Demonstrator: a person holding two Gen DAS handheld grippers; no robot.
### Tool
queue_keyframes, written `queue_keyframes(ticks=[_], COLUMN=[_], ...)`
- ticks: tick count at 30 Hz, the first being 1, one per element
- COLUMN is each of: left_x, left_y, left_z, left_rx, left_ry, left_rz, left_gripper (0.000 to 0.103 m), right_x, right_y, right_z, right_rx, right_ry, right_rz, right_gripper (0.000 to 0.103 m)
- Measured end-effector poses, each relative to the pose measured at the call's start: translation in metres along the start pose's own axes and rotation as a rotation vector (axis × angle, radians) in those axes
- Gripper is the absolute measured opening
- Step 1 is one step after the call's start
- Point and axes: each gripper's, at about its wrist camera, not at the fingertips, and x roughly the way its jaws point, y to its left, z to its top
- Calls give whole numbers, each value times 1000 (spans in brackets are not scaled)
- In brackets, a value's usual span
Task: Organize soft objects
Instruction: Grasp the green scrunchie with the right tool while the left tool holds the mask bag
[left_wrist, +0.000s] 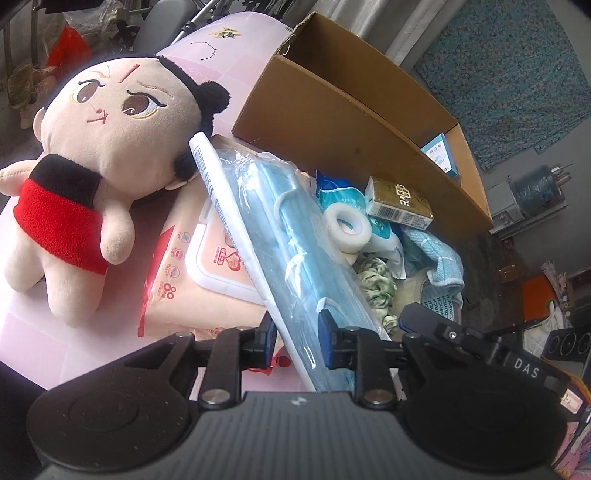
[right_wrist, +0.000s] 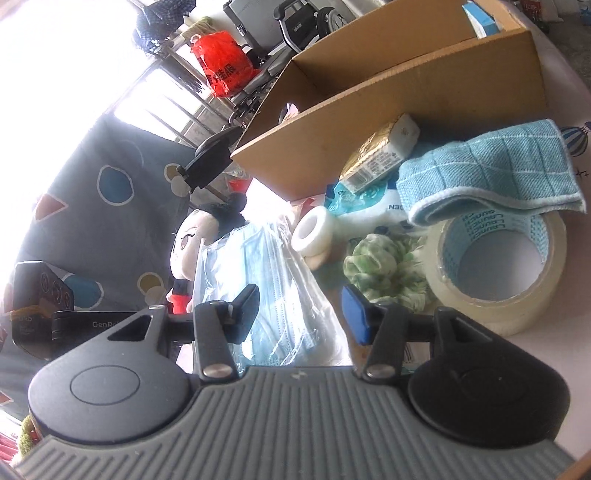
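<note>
Left claw (left_wrist: 297, 338) pinches the mask pack (left_wrist: 295, 236); right claw (right_wrist: 301, 312) spread around the same pack, apparently not gripping.

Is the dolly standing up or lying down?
Lying down. The plush doll is on its back on the pink table, with its head leaning on the wet wipes pack.

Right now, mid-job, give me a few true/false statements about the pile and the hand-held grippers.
1. The mask pack sits between the left hand-held gripper fingers. True.
2. The blue cloth lies draped on the clear tape roll. True.
3. The plush doll is inside the cardboard box. False: it lies outside, on the pink surface.
4. The gold tissue pack is in the right hand-held gripper. False: it rests on the pile.
</note>
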Motion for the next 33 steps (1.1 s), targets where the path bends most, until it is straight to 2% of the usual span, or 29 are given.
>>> queue_keyframes(ticks=[3,5,10,12,13,14,16,20,25,30,33], left_x=[4,7,16,19,19,19,19,15,-5,-11,-10], left_y=[3,6,13,16,17,17,17,12,4,7,11], left_z=[3,7,16,17,17,17,17,12,7,1,-1], left_rx=[-13,-31,-79,-106,-114,-114,-105,-77,-14,23,14], left_ry=[2,4,11,14,13,7,12,-8,-44,-62,-61], left_rz=[-15,-24,-45,-54,-54,-51,-43,-14,32,92,84], left_gripper=[35,46,50,49,43,31,22,17,17,17,17], right_x=[19,25,32,35,36,37,36,27,0,-27,-18], right_y=[-8,-12,-17,-17,-17,-15,-11,7,35,50,53], right_z=[-1,-4,-9,-12,-13,-15,-18,-24,-23,-13,-8], right_rx=[71,97,128,135,138,136,118,36,-115,-277,-332], right_ry=[48,66,109,126,134,141,149,146,85,-12,-15], right_rz=[19,28,74,95,105,115,121,110,25,-159,-253], right_gripper=[49,49,48,46,46,45,45,46,49,75,75])
